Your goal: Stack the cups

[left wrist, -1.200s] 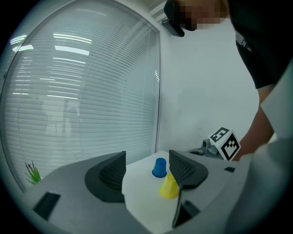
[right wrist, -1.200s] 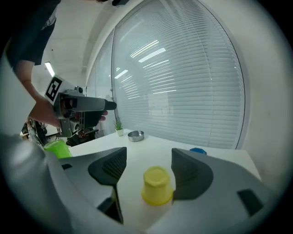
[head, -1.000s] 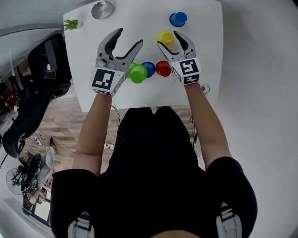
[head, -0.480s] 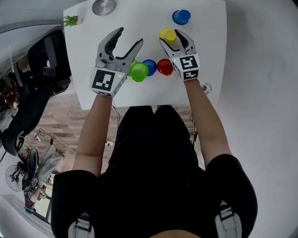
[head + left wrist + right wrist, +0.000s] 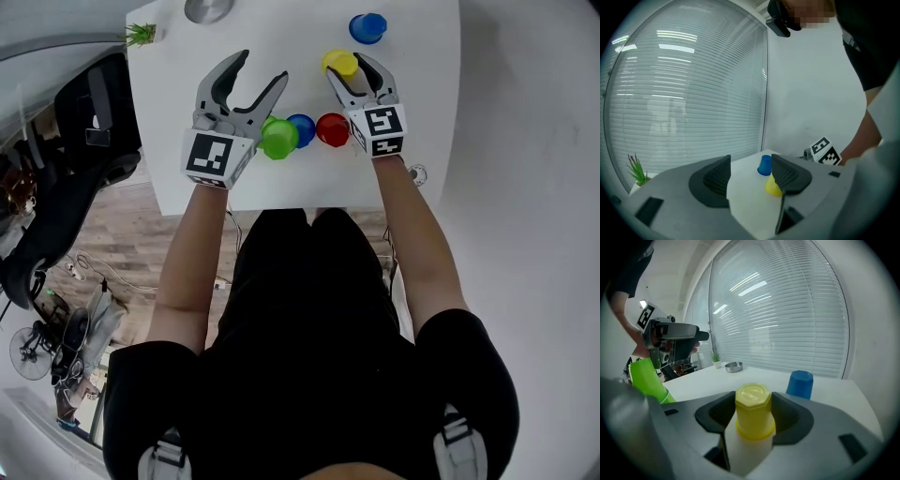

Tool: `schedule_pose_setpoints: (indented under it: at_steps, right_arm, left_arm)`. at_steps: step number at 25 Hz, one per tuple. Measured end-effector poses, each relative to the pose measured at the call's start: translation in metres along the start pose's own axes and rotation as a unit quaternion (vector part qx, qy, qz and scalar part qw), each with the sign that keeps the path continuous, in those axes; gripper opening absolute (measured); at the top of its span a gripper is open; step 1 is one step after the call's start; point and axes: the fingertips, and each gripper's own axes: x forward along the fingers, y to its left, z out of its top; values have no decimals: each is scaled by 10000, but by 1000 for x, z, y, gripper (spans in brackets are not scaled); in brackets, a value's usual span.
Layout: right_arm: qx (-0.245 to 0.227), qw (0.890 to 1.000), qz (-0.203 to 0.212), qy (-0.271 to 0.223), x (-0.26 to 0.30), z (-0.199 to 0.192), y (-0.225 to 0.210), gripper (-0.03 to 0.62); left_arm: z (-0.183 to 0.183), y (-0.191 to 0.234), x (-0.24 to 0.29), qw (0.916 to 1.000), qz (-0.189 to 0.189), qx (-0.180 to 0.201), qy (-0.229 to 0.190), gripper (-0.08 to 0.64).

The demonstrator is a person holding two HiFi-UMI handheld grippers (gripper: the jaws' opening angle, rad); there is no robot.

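An upside-down yellow cup [image 5: 339, 62] [image 5: 753, 411] stands on the white table [image 5: 412, 112] between the pads of my right gripper [image 5: 348, 71] [image 5: 754, 414]. Its jaws have just been closing, and both pads now touch the cup. My left gripper [image 5: 262, 71] [image 5: 751, 176] hovers open and holds nothing, with green cups [image 5: 278, 139] [image 5: 647, 378] just right of its body. A blue cup [image 5: 301, 129] and a red cup [image 5: 332, 129] stand in a row beside the green ones. Another blue cup [image 5: 367, 27] [image 5: 764, 165] [image 5: 800, 383] stands at the far right.
A metal bowl [image 5: 207, 9] [image 5: 734, 367] and a small potted plant [image 5: 141, 36] [image 5: 715, 357] sit at the table's far left corner. A black chair [image 5: 84, 122] stands left of the table, above a wooden floor with cables.
The right gripper's jaws have closed in on the yellow cup. The left gripper has stayed where it was, open.
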Motion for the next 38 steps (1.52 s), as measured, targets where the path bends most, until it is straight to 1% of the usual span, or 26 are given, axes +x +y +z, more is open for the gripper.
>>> schedule_pose_setpoints:
  at_steps: [2,7,12,17,22,25,29,33,38]
  right_arm:
    - [-121,9999,-1,-18,-6,10,1,225]
    - [-302,9995,59,-92,-28,41,8,230]
    - [-332,9991,171,-187,-49,69,18,238]
    - [-442,9984,272,-229,-71,83,35,238]
    - [-500,9976,430,-230,-93,75,61,239]
    - [-517,9973,481,-209,-100,66,72,239]
    - [-491,9969,606,-144,-106,49,91,239]
    - [-535,9956,760,-104,-111,40,110,239]
    - [-547,9948,863,-33,-110,26,124,239]
  left_arm:
    - [0,1,-3,10000,46,12,76,282]
    - [17,-1,-13,9999,108,51,-83,281]
    - [27,-6,-27,9997,150,127,-148,279]
    - [37,-12,-45,9993,195,274,-182,276]
    - [35,-23,-62,9990,171,361,-223,275]
    - [33,-25,-66,9989,170,353,-268,275]
    - [27,-30,-73,9989,164,324,-287,275]
    - [26,-34,-80,9990,158,302,-289,273]
    - [23,-33,-86,9989,208,272,-326,273]
